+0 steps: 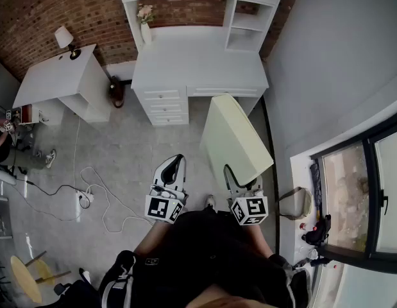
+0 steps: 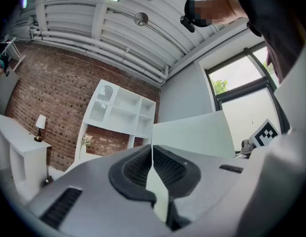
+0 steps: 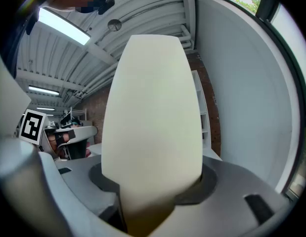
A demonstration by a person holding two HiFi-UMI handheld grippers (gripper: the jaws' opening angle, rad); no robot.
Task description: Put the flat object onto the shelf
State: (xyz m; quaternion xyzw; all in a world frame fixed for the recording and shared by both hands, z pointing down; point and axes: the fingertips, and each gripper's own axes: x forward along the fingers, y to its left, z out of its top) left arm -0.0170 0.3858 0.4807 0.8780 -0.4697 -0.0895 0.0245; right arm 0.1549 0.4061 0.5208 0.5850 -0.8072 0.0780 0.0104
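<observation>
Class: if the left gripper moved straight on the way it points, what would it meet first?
Probably the white shelf unit, passing close beside the cream flat panel; depth is unclear.

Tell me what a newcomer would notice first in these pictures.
A large pale flat board stands out first, gripped at its lower edge by the right claw, right of centre. Beyond it, a white desk with shelves stands against the brick wall.
</observation>
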